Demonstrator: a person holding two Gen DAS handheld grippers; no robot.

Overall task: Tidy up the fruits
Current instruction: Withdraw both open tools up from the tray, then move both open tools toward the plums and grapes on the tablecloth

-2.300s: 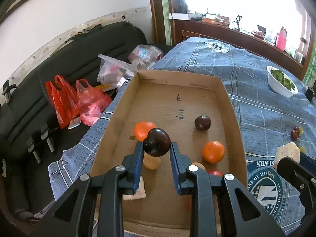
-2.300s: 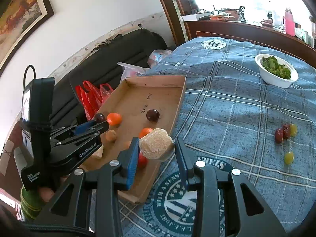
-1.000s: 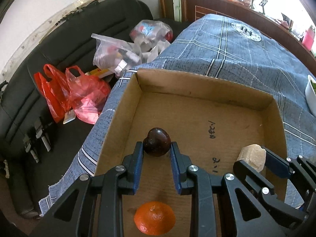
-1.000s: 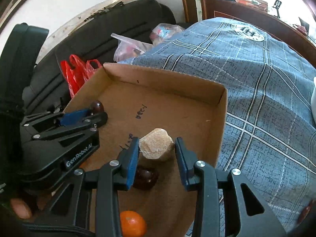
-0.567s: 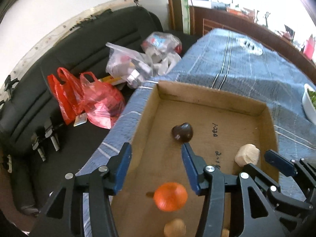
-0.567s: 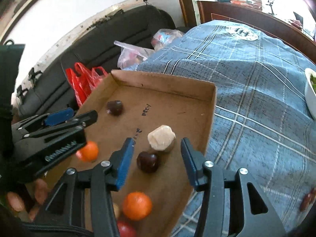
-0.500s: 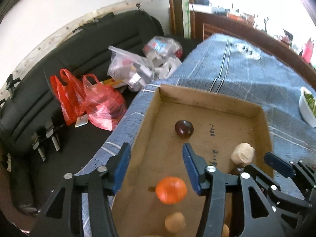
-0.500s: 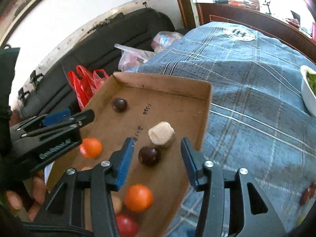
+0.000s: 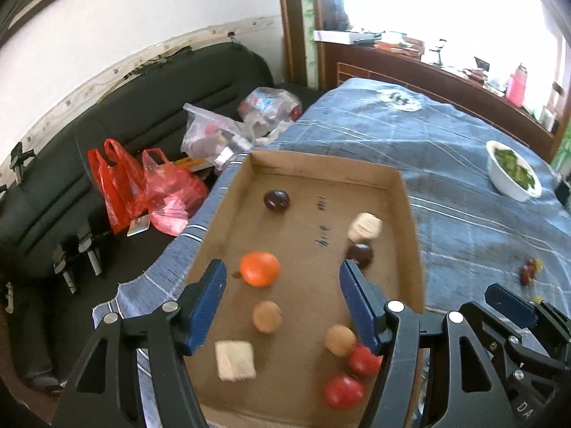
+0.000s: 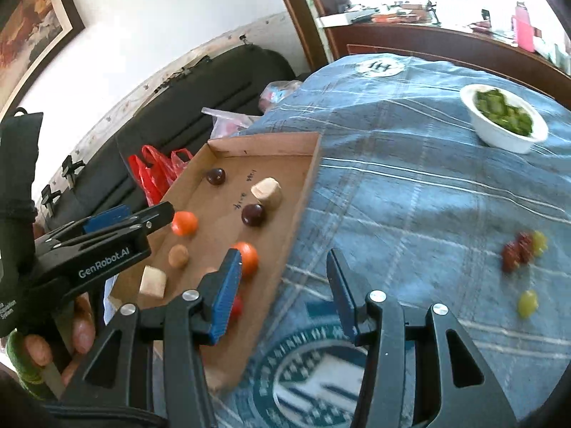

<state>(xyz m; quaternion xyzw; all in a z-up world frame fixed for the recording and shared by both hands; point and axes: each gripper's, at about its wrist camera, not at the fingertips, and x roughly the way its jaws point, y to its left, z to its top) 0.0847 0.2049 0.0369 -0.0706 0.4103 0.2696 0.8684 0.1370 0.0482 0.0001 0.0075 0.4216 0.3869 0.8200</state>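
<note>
**Both claws empty, loose fruit waiting on the cloth**

The left claw (image 9: 282,299) hangs spread and empty above the cardboard tray (image 9: 410,214), and the right claw (image 10: 283,285) is likewise spread, holding nothing, over the tray's edge. Inside lie a dark plum (image 9: 276,199), an orange (image 9: 259,268) and other pieces. This looks like a between-picks pause. Small red and yellow fruits (image 10: 521,249) lie well apart on the blue-clothed tabletop (image 10: 410,185); the next move probably calls for the right claw to reach them.
</note>
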